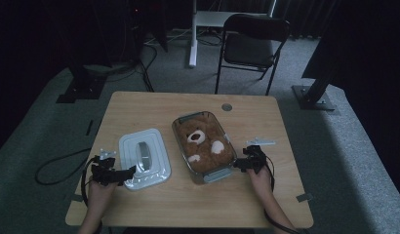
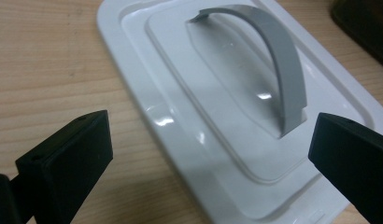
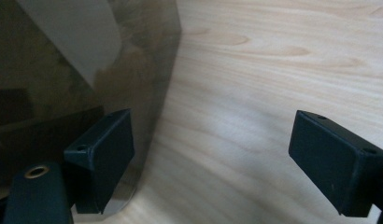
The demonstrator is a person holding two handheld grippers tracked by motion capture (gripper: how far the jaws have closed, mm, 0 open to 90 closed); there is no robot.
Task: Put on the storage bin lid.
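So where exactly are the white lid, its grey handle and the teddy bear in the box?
white lid (image 1: pixel 156 171): high view, flat rim near its front right corner.
grey handle (image 2: pixel 285 79): left gripper view, top of the arch.
teddy bear (image 1: pixel 204 146): high view, brown belly.

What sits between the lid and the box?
Nothing: in the high view, a bare strip of table separates the lid from the box.

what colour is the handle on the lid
Grey, an arched handle on the white lid; it shows best in the left gripper view.
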